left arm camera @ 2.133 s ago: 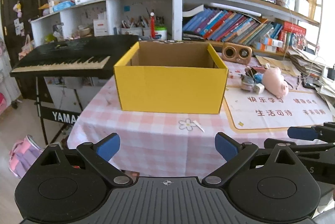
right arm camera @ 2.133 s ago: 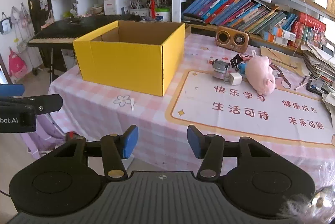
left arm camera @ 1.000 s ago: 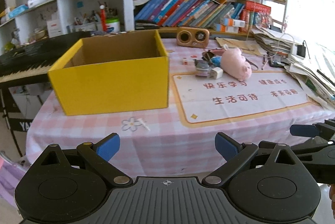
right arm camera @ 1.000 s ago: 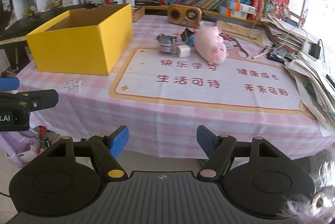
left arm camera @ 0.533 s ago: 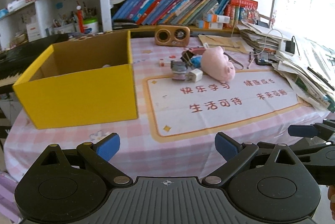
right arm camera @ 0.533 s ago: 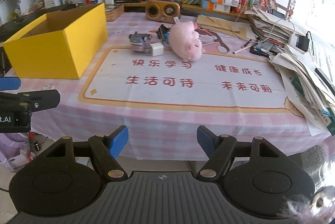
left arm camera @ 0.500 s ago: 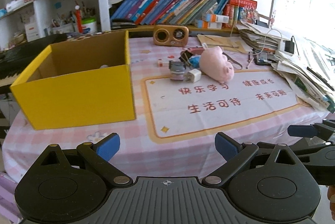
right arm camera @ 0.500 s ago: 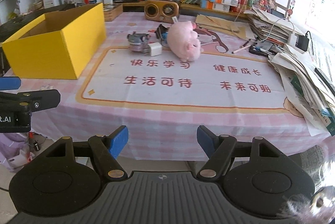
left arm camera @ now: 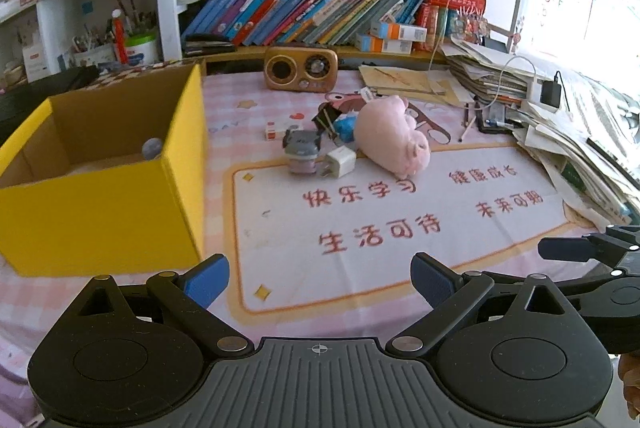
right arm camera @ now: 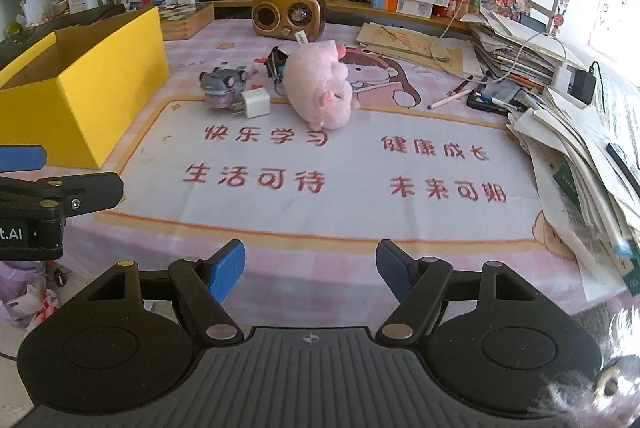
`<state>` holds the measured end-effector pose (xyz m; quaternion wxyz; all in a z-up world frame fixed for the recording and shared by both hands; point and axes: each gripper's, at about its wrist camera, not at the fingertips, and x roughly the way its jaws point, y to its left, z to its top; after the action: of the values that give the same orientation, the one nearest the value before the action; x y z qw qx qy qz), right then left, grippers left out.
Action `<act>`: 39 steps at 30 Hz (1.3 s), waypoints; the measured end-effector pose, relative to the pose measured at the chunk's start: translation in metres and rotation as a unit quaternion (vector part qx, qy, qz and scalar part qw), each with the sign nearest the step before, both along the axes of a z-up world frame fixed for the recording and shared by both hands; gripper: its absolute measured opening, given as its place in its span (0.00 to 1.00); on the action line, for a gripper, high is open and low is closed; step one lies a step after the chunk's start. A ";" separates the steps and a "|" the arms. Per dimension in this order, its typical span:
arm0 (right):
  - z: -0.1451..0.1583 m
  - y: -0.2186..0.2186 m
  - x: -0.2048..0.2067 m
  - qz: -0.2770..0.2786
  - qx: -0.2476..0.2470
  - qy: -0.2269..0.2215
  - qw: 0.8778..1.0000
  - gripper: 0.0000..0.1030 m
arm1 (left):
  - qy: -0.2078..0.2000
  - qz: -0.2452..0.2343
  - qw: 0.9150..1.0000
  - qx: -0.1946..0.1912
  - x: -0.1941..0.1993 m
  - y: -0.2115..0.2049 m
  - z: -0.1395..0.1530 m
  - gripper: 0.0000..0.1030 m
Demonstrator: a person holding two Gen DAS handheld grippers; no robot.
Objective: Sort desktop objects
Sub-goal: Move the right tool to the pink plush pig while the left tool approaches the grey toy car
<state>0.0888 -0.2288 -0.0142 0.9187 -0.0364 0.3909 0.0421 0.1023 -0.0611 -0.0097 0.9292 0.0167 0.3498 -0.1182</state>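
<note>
I hold both tools short of the desk (right arm camera: 280, 228) edge, nearer me than the yellow box (left arm camera: 100, 212). Left tool (left arm camera: 320, 278): released, nothing between the pads. Right tool (right arm camera: 310, 268): released, likewise empty.

The items to sort lie in a cluster just right of the yellow box: pink plush pig (right arm camera: 318, 90), white charger cube (right arm camera: 257, 102), grey toy car (right arm camera: 222, 86), black binder clip (right arm camera: 274, 62). The charger touches the car.

Procedure, as I judge it: take the plush pig first, approaching across its narrow body from above. Keep the other tool clear of the box wall. Lift before crossing the rim.
</note>
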 end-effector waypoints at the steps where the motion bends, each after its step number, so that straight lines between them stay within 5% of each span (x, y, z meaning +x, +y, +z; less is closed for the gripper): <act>1: 0.000 -0.003 0.005 0.001 0.000 0.001 1.000 0.69 | -0.001 0.001 1.000 0.000 0.003 -0.003 0.000 0.96; 39: -0.005 -0.050 0.173 0.097 0.039 -0.018 0.994 0.71 | 0.005 0.105 0.994 0.041 0.118 -0.042 0.001 0.96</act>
<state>0.2620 -0.2787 -0.0191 0.9180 -0.0390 0.3668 0.1457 0.2204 -0.1028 -0.0083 0.9333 0.0170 0.3585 -0.0055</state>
